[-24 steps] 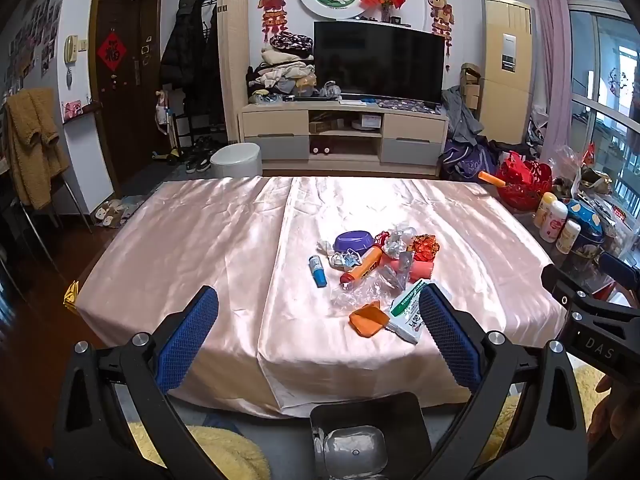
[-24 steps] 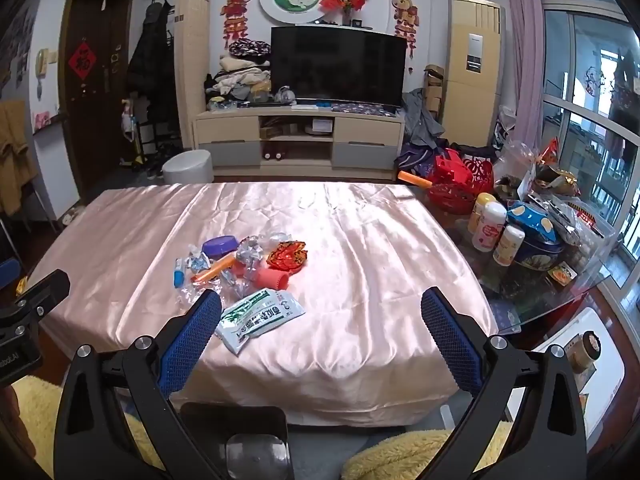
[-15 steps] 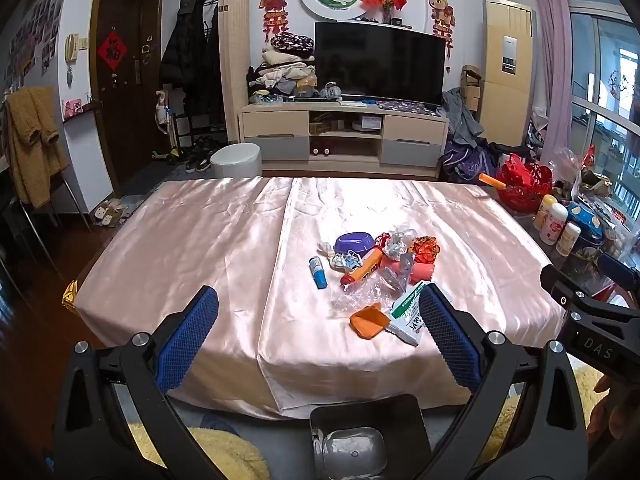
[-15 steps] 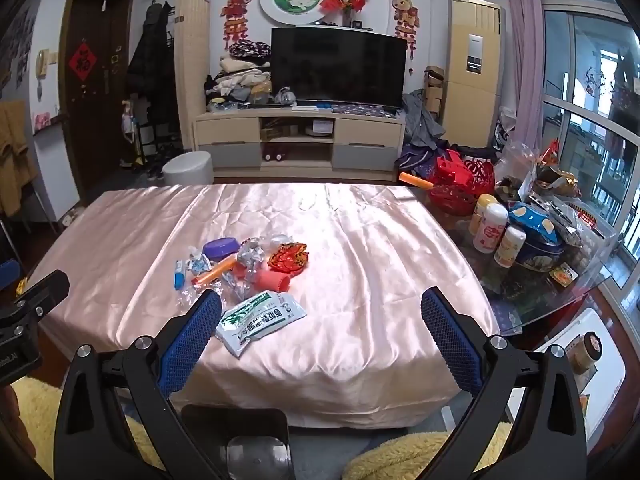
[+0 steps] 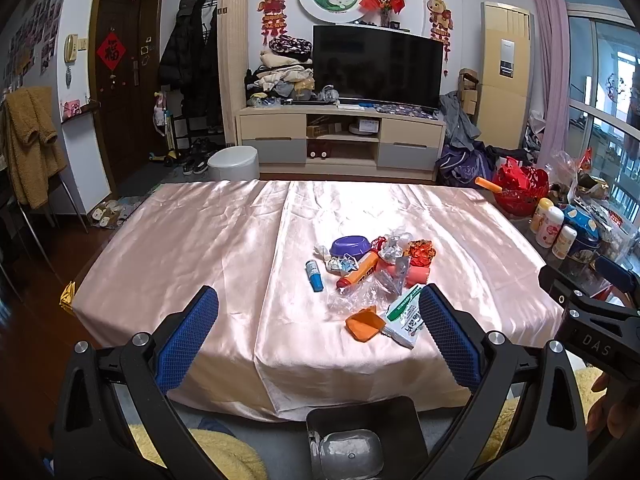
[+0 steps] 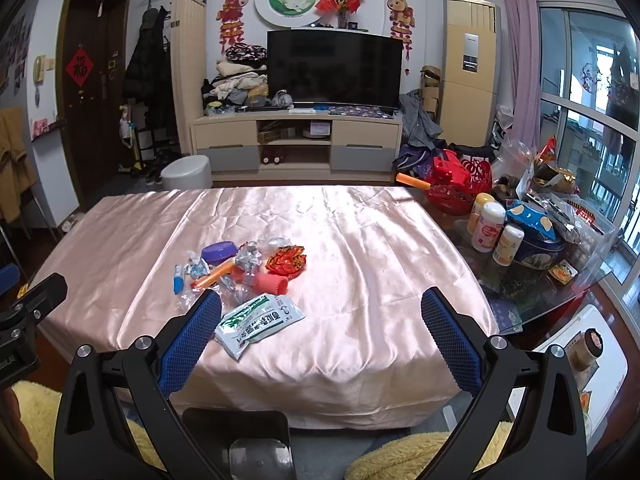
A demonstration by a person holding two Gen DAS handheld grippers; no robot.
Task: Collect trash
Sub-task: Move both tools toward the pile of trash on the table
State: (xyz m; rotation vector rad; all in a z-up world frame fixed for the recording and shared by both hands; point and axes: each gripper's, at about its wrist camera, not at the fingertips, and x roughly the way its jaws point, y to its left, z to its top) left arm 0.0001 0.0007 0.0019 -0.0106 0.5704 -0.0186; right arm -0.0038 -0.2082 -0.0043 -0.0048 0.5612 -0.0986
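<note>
Both grippers spread, short of the table.
My left gripper (image 5: 318, 314) and right gripper (image 6: 320, 314) hold nothing. Trash pile (image 5: 370, 266) sits on the pink cloth (image 5: 200, 248), white packet (image 6: 258, 320) nearest, just beside my right gripper's left finger.

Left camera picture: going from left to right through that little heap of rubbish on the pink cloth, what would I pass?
Blue tube → purple bowl → orange scrap → white-and-green packet → red crinkled wrapper.
</note>
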